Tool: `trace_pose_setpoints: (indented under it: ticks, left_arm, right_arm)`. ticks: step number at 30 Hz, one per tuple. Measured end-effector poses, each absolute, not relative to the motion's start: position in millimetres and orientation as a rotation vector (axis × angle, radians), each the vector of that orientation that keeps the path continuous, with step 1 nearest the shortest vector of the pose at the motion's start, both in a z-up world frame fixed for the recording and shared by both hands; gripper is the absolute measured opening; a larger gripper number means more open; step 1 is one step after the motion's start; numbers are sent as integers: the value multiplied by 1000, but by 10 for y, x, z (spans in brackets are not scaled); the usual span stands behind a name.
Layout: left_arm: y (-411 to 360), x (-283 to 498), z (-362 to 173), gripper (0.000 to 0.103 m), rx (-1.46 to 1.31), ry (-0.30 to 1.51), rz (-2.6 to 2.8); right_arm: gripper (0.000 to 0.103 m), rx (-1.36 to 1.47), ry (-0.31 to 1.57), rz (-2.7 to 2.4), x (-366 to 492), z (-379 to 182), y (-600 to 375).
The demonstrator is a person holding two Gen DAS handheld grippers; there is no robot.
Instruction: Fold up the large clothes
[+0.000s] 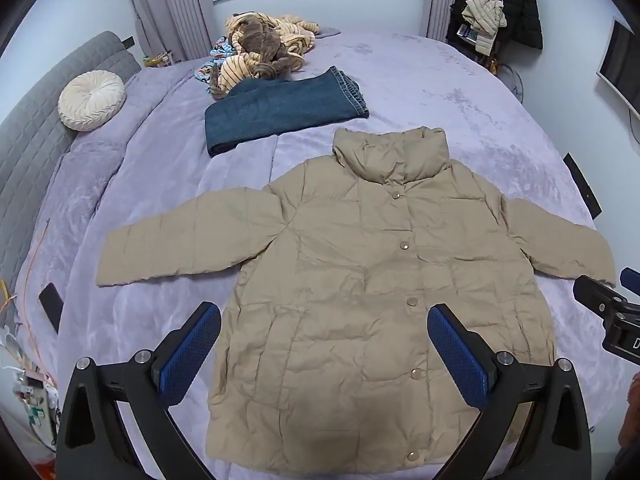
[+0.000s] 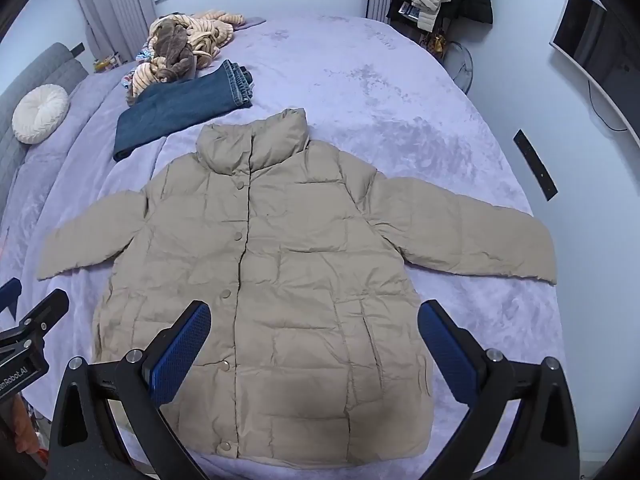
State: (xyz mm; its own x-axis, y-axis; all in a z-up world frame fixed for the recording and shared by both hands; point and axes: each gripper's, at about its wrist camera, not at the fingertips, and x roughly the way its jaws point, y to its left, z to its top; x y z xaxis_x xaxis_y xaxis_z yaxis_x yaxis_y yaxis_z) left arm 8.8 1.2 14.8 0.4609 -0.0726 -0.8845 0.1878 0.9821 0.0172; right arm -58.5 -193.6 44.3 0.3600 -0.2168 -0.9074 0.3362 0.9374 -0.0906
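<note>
A beige puffer jacket (image 1: 352, 280) lies flat and face up on the lilac bed cover (image 1: 420, 92), buttoned, collar away from me, both sleeves spread out to the sides. It also shows in the right wrist view (image 2: 280, 264). My left gripper (image 1: 324, 320) is open and empty, held above the jacket's lower half. My right gripper (image 2: 314, 320) is open and empty, above the jacket's lower right part. The right gripper's tip shows at the left wrist view's right edge (image 1: 600, 300), close to the right sleeve cuff.
Folded blue jeans (image 1: 280, 112) lie beyond the collar. A pile of striped and brown clothes (image 1: 264, 48) lies further back. A round cream cushion (image 1: 91, 100) sits by the grey headboard (image 1: 36, 128). Coats hang at the back right (image 1: 500, 4).
</note>
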Motion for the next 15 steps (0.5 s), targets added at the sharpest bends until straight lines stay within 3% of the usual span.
trace_pose_setpoints:
  ticks: [15]
  left_arm:
    - [-3, -5, 125, 103, 143, 1068, -173]
  right_arm:
    - [103, 114, 1153, -383, -623, 475, -1975]
